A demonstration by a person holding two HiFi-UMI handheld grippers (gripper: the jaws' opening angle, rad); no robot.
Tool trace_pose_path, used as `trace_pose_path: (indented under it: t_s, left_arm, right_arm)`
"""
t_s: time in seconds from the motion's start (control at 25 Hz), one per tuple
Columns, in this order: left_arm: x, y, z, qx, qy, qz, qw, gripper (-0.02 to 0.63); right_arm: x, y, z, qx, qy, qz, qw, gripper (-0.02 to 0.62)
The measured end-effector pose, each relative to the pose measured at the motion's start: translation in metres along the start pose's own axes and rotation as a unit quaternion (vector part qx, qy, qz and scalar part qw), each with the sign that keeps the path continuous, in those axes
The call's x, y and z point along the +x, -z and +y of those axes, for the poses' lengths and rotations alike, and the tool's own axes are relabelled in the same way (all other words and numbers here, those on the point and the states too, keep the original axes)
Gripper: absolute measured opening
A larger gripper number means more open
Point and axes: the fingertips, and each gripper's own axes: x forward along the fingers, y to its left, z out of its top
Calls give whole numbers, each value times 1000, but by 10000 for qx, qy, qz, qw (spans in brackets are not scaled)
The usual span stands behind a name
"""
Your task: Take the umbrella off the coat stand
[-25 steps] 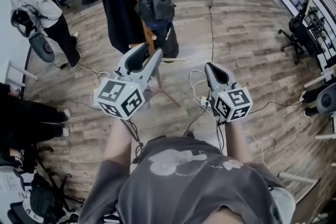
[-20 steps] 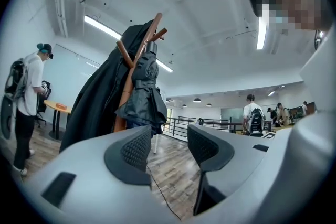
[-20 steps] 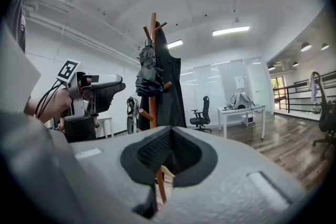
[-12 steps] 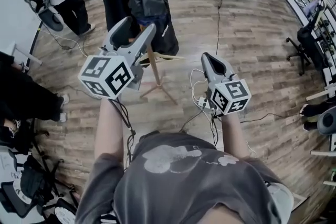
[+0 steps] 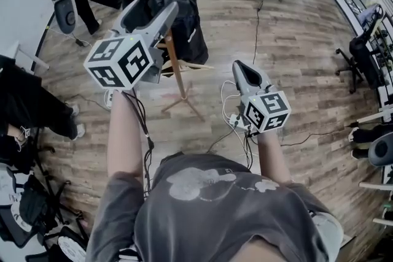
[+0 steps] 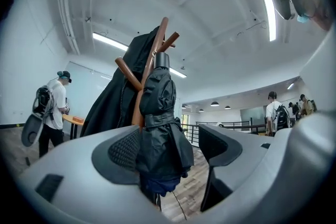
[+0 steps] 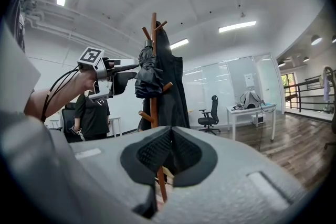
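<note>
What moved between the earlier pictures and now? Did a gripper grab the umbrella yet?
The left gripper rose and reached toward the coat stand. Its jaws are opening, with the folded black umbrella between them but not squeezed, so nothing has been grabbed yet. The right gripper stayed low with its jaws together, and the umbrella still hangs on the stand.

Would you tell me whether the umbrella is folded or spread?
Folded: the umbrella hangs from the coat stand as a bundle, its strap cinched around it.
</note>
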Motion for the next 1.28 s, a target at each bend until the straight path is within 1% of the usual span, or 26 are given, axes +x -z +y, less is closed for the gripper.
trace_pose_path:
  t_s: [0.24,0.36,0.56,0.64,0.84,1.0,1.12,1.28]
  left_arm:
    - [19,-10,10,-46,-155,92,9998,368]
    - [26,-19,14,-135,-258,-28,9996,368]
    - [43,-34,19,-144,-547,-231,9981,368]
    - [49,-36,23,-146,-677,-249,9973,367]
    - [62,-36,23,145,-885,-136,9959,365]
    - [67,-34,25,194,-1046,-220,9941,360]
    - [71,-33,22,292,-1051,-171,9939,339]
    - [70,-34,22,400,-934,-11,9948,318]
  right_arm:
    - [-2,3,-3,7,-41,43,10000,-2]
    - [-3,4,-4,-3,-73,44,10000,-2]
    - [-2,8,-5,-27,-203,138,9997,-2]
    - [-2,10,-5,-85,-274,204,9994,-2]
    - [-1,6,-11,-142,-300,194,9993,-2]
    - [0,6,-17,-157,-319,204,9992,-2]
    - [-1,8,-20,-162,-311,212,9992,-2]
    - [-1,9,-24,-142,-270,185,9994,-2]
